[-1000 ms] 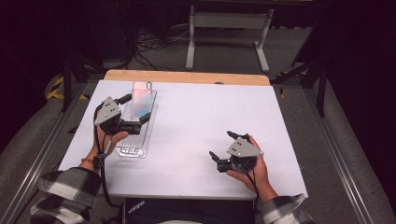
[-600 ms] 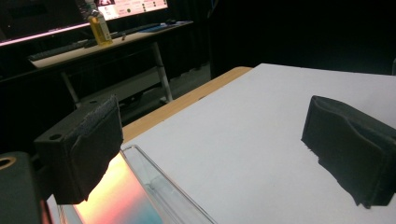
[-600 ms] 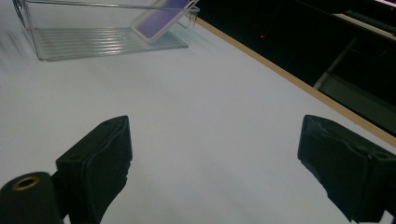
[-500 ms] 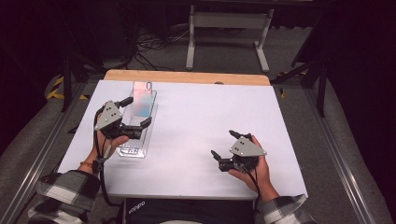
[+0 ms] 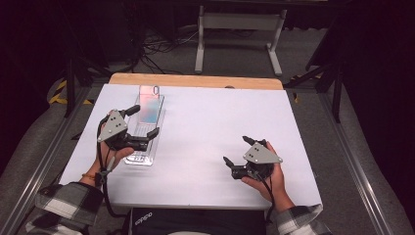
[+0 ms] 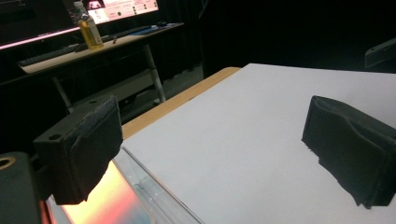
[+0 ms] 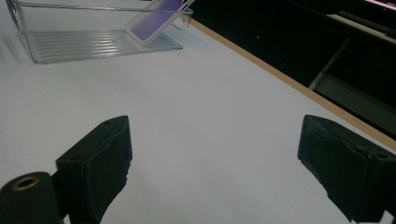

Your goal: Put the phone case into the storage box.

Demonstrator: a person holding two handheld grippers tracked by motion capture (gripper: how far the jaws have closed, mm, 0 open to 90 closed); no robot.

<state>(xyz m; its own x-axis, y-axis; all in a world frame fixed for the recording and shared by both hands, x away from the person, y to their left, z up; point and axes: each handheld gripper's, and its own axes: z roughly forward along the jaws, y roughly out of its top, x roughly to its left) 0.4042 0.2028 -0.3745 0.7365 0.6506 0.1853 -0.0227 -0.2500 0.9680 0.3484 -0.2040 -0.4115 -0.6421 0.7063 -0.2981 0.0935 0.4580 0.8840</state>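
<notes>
A: Tongs first, from the high view: the left gripper point(image 5: 138, 121) hangs over the clear tray point(image 5: 141, 159) with jaws wide and nothing between them, the phone case point(image 5: 149, 104) leaning in the tray's far end just beyond its tips. The right gripper point(image 5: 237, 151) sits well apart on the white table point(image 5: 210, 122), also wide and empty.

B: The left gripper view agrees: the left gripper point(image 6: 224, 154) has one pad over the tray wall point(image 6: 154, 193) and the glowing case point(image 6: 105, 203), the other over bare table. To take the case well, the person probably needs both pads brought astride its edges, clear of the wall, before squeezing.

A: In the right gripper view, the right gripper point(image 7: 215, 172) spreads wide over bare table, the tray point(image 7: 93, 44) and case point(image 7: 156, 18) far ahead of it.

B: Against the earlier high view, the left gripper has drawn back a little along the tray toward the person; the right one has barely shifted.
</notes>
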